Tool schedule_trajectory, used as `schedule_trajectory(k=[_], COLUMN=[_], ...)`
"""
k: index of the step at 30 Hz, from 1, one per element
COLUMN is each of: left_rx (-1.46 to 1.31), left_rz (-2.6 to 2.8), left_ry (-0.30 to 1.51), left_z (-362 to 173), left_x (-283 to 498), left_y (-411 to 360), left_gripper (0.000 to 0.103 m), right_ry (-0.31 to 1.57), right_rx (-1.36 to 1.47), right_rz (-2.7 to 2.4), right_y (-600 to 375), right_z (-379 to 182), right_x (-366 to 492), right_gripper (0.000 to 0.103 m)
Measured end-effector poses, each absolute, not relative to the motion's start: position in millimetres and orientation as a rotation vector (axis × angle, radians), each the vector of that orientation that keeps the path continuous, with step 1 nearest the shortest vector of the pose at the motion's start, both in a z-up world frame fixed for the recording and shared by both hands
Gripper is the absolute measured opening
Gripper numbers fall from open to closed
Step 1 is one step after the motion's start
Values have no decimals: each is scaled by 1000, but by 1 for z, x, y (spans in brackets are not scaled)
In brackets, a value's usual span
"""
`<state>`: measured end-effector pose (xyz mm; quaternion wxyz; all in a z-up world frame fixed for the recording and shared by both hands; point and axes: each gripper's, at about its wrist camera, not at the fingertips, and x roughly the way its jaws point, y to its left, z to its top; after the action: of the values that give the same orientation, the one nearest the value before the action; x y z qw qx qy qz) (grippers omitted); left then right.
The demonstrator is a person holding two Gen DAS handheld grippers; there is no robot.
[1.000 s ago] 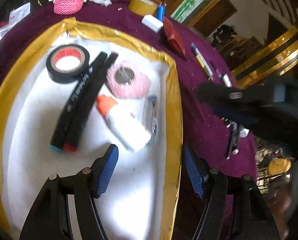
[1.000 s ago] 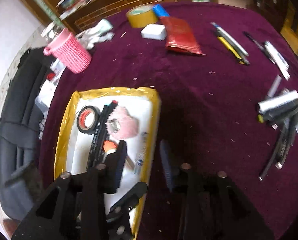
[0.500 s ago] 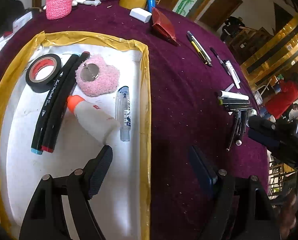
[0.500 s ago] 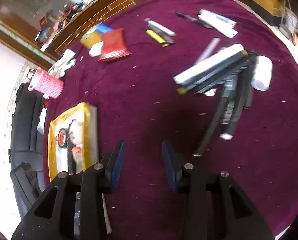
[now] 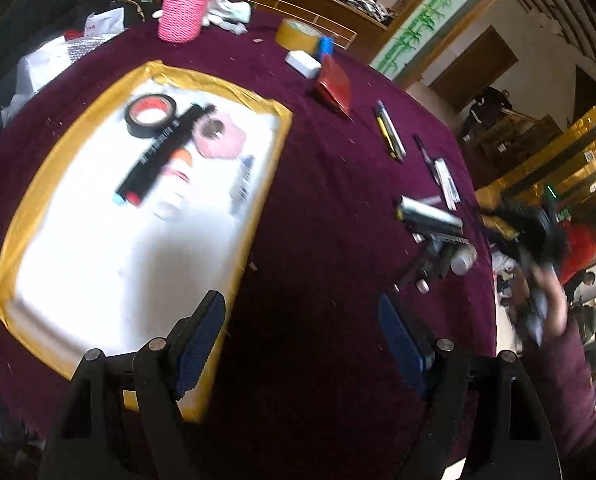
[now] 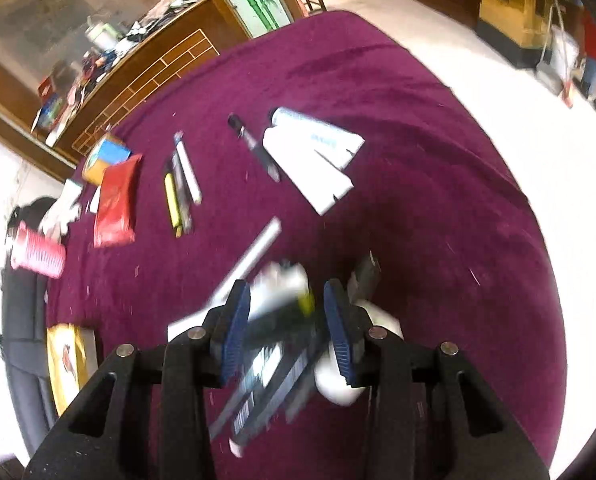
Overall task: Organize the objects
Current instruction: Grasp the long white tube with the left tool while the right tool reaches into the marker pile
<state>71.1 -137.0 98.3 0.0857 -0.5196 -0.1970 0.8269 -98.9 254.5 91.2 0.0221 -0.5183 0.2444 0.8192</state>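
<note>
Left claw (image 5: 302, 336) wide apart, empty; right claw (image 6: 286, 320) half-apart, straddling marker pile (image 6: 274, 360).

Right gripper (image 6: 286, 312) swung from tray (image 5: 38, 184) to pen pile (image 6: 274, 344), left gripper (image 5: 302, 332) jaws widened

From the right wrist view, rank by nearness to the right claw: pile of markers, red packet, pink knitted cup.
1. Pile of markers: directly under the right claw.
2. Red packet: upper left.
3. Pink knitted cup: far left edge, lying beyond the packet.
</note>
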Motion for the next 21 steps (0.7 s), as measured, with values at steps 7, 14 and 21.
schedule_trajectory(k=[7, 14, 21], left_rx=[-1579, -1600, -1639], left_rz=[2467, 2471, 2479], left_ry=[-625, -695, -595], left_z=[94, 88, 95], left_x=[88, 80, 75], left_y=[-121, -116, -100], left_gripper=[74, 74, 74], right_ry=[694, 641, 499], right_rx=[-1919, -2160, -2383], right_rz=[2501, 2577, 2595], right_y=[223, 168, 116], right_z=[45, 41, 39], right_x=[-153, -126, -82], right_gripper=[39, 39, 39])
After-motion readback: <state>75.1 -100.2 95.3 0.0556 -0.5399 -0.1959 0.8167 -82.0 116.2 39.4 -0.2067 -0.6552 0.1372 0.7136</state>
